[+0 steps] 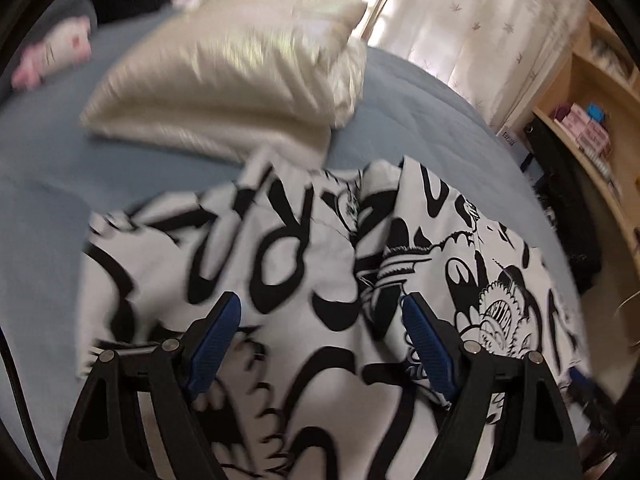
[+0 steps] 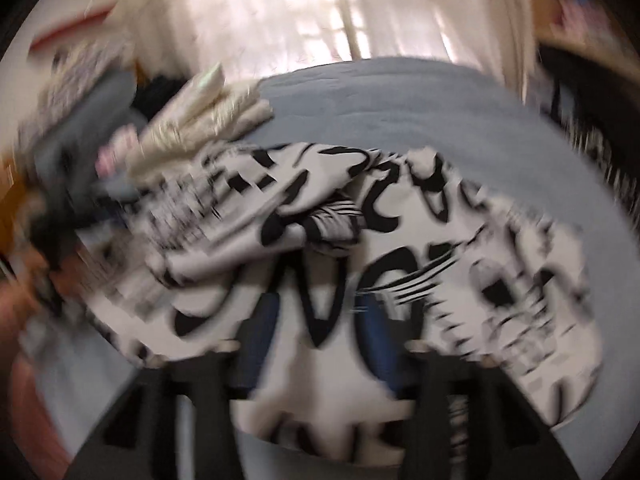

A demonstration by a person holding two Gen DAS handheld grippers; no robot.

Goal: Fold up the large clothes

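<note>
A large white garment with bold black lettering and cartoon print [image 1: 304,248] lies crumpled on a blue bed sheet [image 1: 48,184]. My left gripper [image 1: 320,300] hovers over its near part, its blue pads [image 1: 218,344] wide apart, and no cloth is pinched between them. The right wrist view is heavily blurred. It shows the same garment [image 2: 360,248] spread across the sheet [image 2: 380,96]. My right gripper [image 2: 320,304] is above it with its blue pads [image 2: 258,332] apart, and the cloth shows in the gap beneath them.
A cream pillow [image 1: 232,72] lies just beyond the garment, with a pink and white soft toy [image 1: 56,52] at the far left. Curtains [image 1: 480,20] hang behind the bed. A wooden shelf [image 1: 592,120] and dark bags [image 1: 560,216] stand along the bed's right side.
</note>
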